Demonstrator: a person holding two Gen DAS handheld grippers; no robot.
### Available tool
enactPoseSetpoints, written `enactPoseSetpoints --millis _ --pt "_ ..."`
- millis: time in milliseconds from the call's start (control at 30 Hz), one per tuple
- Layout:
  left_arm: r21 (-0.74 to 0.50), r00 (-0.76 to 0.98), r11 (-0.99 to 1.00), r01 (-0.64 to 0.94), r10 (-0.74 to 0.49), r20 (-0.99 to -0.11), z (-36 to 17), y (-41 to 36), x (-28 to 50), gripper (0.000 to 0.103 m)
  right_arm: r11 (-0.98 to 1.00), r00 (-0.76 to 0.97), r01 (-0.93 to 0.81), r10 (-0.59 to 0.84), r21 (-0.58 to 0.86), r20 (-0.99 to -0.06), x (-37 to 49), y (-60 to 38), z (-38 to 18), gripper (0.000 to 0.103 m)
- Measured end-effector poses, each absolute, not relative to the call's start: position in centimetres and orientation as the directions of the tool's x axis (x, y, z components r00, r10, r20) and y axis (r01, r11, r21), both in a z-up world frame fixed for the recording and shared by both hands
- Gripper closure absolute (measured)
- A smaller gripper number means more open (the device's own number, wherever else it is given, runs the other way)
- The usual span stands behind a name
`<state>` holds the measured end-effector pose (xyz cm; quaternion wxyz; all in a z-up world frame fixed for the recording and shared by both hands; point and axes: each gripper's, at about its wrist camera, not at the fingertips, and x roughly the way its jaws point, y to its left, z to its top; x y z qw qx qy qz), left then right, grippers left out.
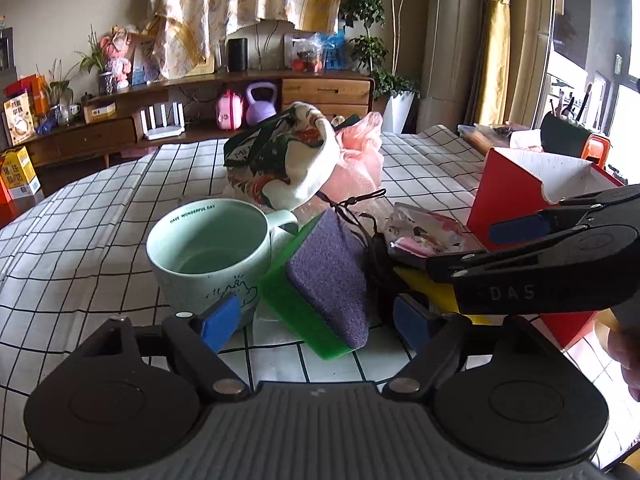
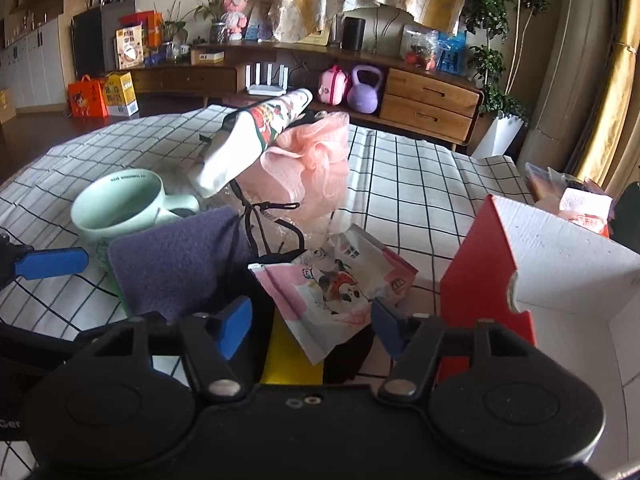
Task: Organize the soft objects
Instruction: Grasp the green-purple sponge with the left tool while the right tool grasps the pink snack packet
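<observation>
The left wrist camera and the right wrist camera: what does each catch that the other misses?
Only the left view shows the whole right gripper reaching in from the side, and the sponge's green plastic backing in full. Only the right view shows the orange gift box on the floor. Both show the mint ceramic mug, purple sponge, pink mesh pouf and red cardboard box.

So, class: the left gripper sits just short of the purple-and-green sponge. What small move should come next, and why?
Probably ease the left gripper forward, then close. The sponge lies between its open blue pads, untouched, leaning by the mug.
</observation>
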<state>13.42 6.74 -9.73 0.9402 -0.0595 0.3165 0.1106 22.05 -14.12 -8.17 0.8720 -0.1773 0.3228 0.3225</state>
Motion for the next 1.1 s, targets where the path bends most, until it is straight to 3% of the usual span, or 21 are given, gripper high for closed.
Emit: enactPoseSetpoints --millis 167,400,600,767,933,1100 --pt "-0.061 0.756 0.961 -0.271 0.173 -0.632 -10.4 7.4 14.4 0.026 0.719 0.590 -0.682 0.432 -0.135 -0.681 23.2 -13.0 -9.0 0.049" --pt "-0.091 0.747 0.956 -0.278 0.156 -0.646 -11.2 7.9 15.3 0.038 0.710 0.588 -0.688 0.424 -0.151 -0.688 23.9 -12.2 -10.2 0.055" --pt "-0.113 0.750 0.957 -0.268 0.134 -0.647 -11.4 7.8 15.5 0.047 0.712 0.593 -0.686 0.426 -0.151 -0.684 23.8 -12.1 -10.7 0.067" --pt "-0.131 0.761 0.957 -0.260 0.119 -0.637 -11.2 7.8 15.4 0.054 0.715 0.619 -0.679 0.435 -0.167 -0.654 23.2 -12.6 -10.1 0.084" --pt "-0.114 0.775 0.962 -0.246 0.125 -0.619 -10.5 7.3 15.2 0.065 0.732 0.651 -0.659 0.443 -0.171 -0.616 22.5 -13.6 -9.1 0.090" --pt "-0.060 0.791 0.971 -0.231 0.152 -0.593 -9.4 6.3 14.9 0.069 0.758 0.691 -0.628 0.442 -0.173 -0.572 22.1 -14.9 -7.5 0.099"
